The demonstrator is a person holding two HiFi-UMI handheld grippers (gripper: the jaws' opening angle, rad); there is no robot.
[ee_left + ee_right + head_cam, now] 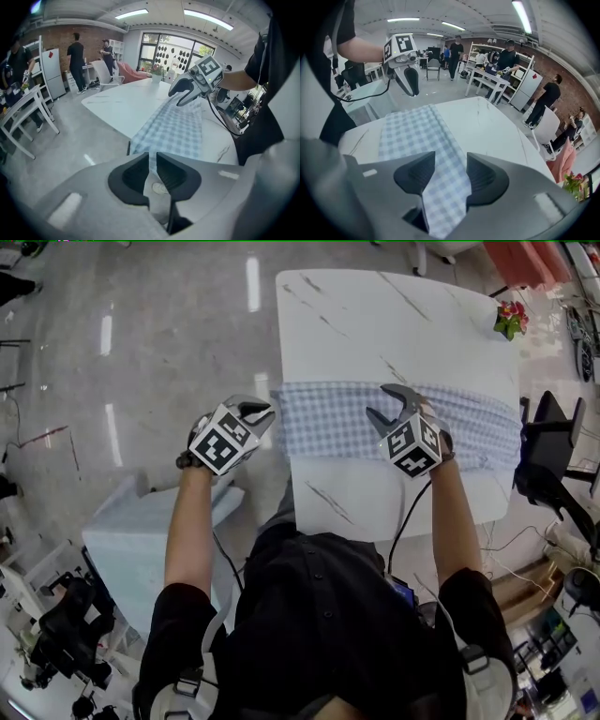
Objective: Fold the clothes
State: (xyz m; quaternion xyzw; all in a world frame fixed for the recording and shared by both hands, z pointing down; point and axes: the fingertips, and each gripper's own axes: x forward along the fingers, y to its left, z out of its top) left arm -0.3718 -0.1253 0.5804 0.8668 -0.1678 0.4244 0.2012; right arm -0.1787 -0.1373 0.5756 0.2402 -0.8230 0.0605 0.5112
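Observation:
A blue-and-white checked garment (328,423) lies as a long folded strip across the white marble table (375,324). My left gripper (258,413) is at the strip's left end, off the table's left edge, and its jaws are shut on the cloth. In the left gripper view the fabric (178,126) runs out from between those jaws (152,157) towards the right gripper (185,91). My right gripper (386,404) hovers over the strip's middle. Its jaws (451,159) stand apart, with the checked cloth (412,131) passing between them, unpressed.
A small flower pot (511,318) stands at the table's far right corner. A pale blue cabinet (141,531) sits on the floor at the left, a black chair (553,456) at the table's right. People stand by shelves (506,61) in the background.

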